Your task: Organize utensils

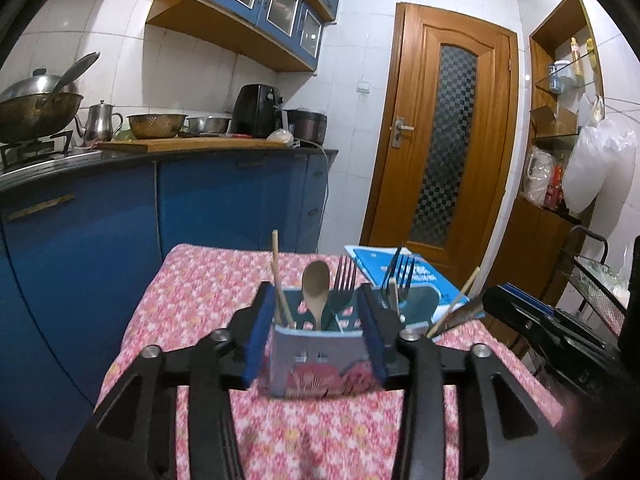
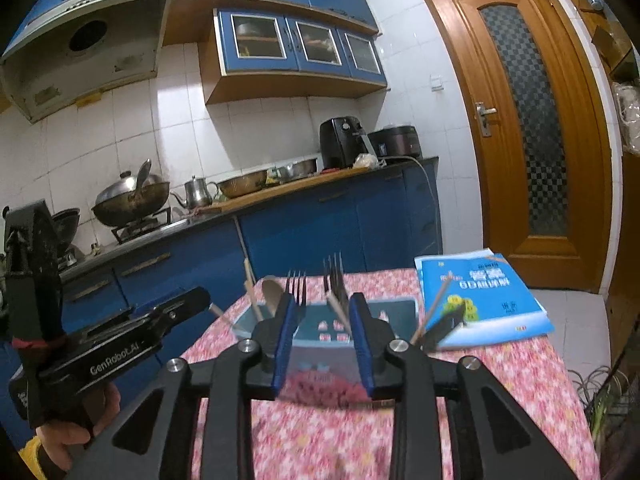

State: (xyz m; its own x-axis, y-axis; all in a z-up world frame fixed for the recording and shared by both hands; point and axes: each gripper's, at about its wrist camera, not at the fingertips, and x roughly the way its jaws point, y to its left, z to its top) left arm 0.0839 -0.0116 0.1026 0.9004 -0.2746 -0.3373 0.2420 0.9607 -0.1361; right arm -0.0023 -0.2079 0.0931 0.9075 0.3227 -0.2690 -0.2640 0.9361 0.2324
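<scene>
Kitchen setting: blue base cabinets (image 1: 100, 216) fill the left of both views, a wooden door (image 1: 444, 136) stands at upper right, and a table with a pink floral cloth (image 1: 192, 300) occupies the lower centre.

Left gripper (image 1: 316, 340) points slightly downward from the bottom of the left wrist view, its blue-padded jaws partly open on either side of the near end of the utensil holder (image 1: 316, 360); whether the pads touch its walls cannot be told. In the right wrist view a hand (image 2: 76, 432) at lower left carries this gripper.

Right gripper (image 2: 324, 344) is angled likewise, jaws partly open astride the same holder, which is blurred; no firm grip is evident.

Utensil holder stands on the cloth at table centre and contains a wooden spoon (image 1: 316, 280), forks (image 1: 346, 276), more forks (image 1: 400, 272) in the farther compartment, and chopsticks (image 1: 276, 264). One chopstick (image 1: 456, 304) leans out at the right, beside a dark utensil.

A blue booklet (image 2: 480, 296) lies on the table's far right corner. A wok (image 1: 36, 112), a kettle (image 1: 100, 120) and a metal bowl (image 1: 156, 124) sit on the counter at upper left.
</scene>
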